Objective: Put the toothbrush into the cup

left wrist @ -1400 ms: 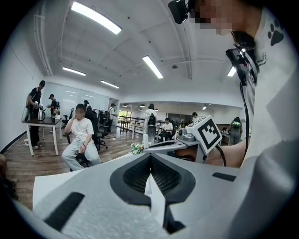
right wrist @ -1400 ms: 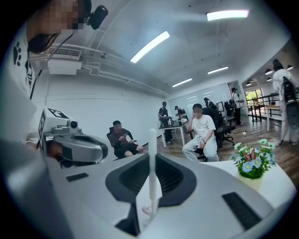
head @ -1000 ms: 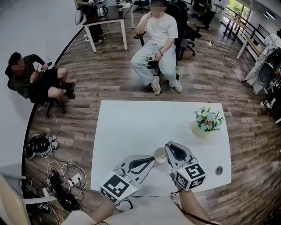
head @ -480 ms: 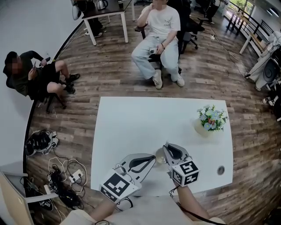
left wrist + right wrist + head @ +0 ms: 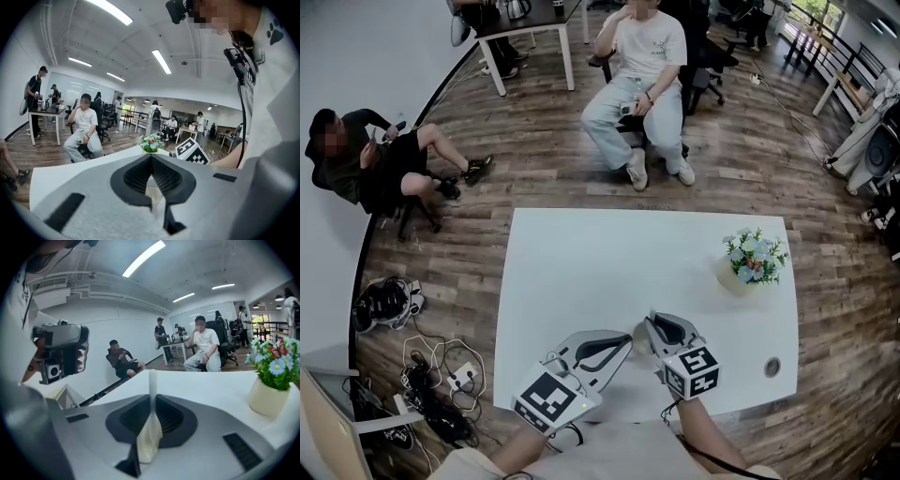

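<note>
Toothbrush in right tool, near cup

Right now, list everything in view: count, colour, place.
table: 1, white, centre
cup: 1, cream, near edge of table, gripped
toothbrush: 1, white and cream, gripped, end sticking out
flowerpot: 1, cream with mixed blooms, far right of table
cap: 1, grey, set in table, near right corner
seated people: 2, one in white beyond table, one in dark by left wall
cables: one tangle, black and white, floor at left
left gripper: 1, grey, shut on cup
right gripper: 1, grey, shut on toothbrush
</note>
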